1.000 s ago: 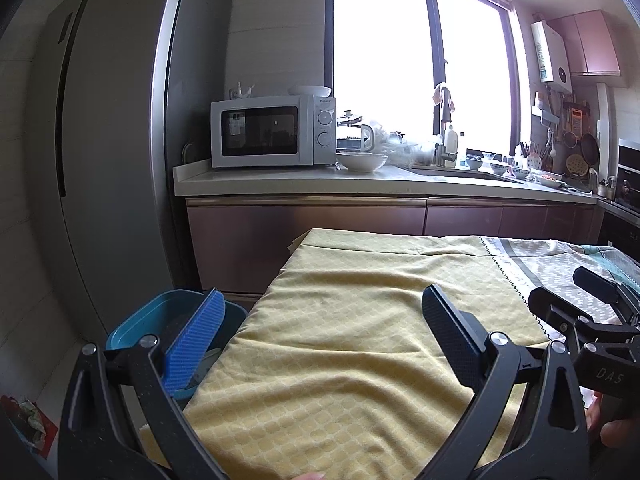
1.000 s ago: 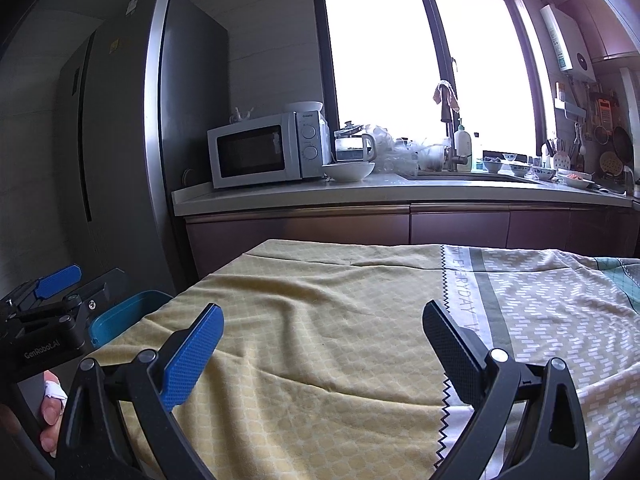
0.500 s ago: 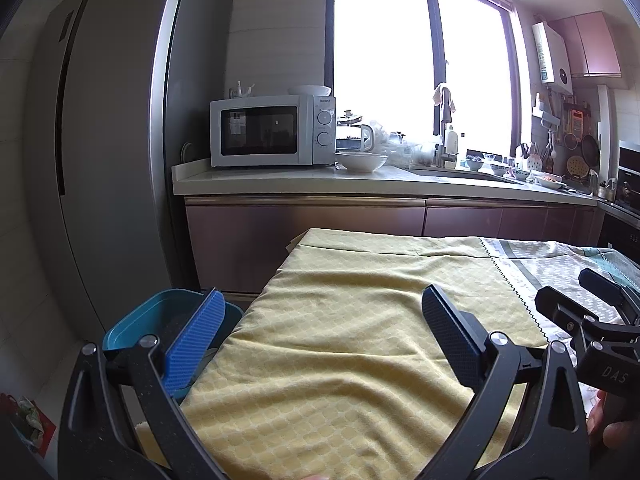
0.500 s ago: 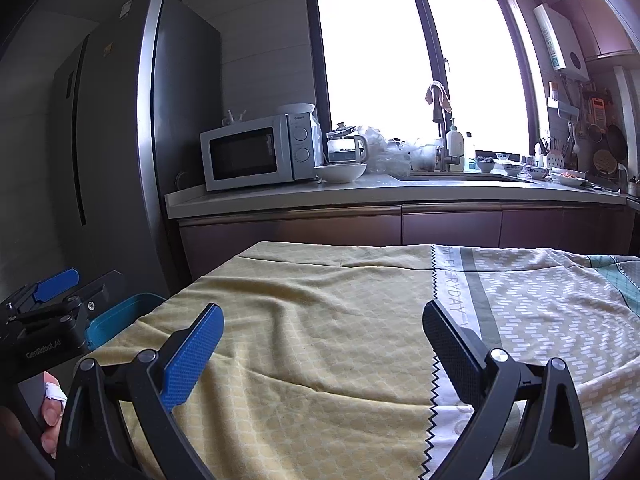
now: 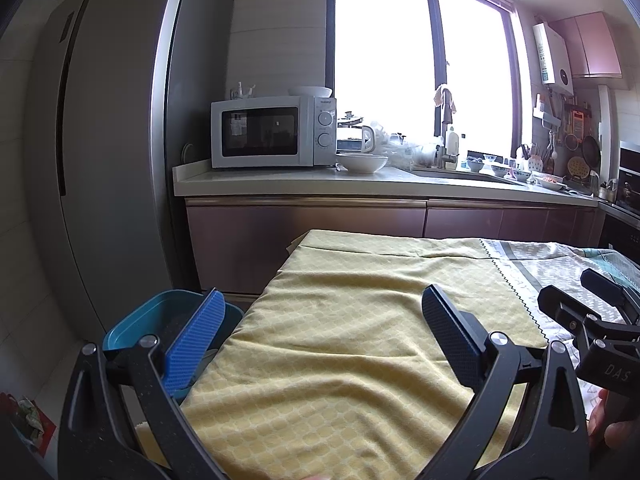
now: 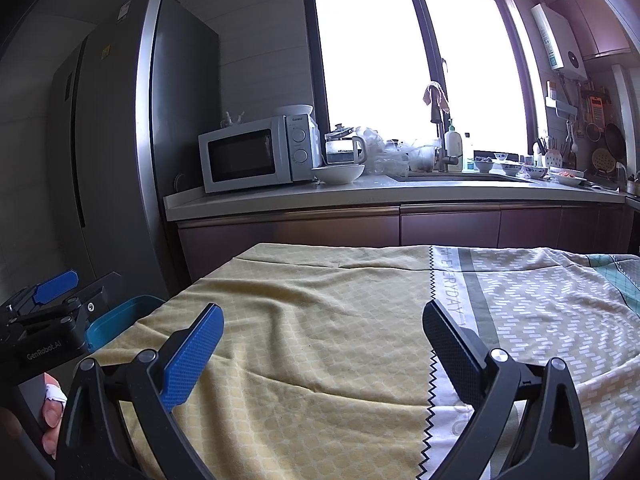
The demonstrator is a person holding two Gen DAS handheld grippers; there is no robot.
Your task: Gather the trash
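My left gripper is open and empty, held above the left part of a table under a yellow cloth. A blue bin stands on the floor by the table's left edge, just behind my left finger; it also shows in the right wrist view. My right gripper is open and empty over the middle of the cloth. Each gripper shows at the edge of the other's view: the right one, the left one. No loose trash shows on the cloth.
A tall grey fridge stands at the left. A counter across the back holds a white microwave, a bowl, a kettle and a sink with dishes. The cloth's right part is grey patterned.
Both grippers have stayed open and empty. The right wrist view has shifted slightly, showing a little more of the room; the left has hardly moved.
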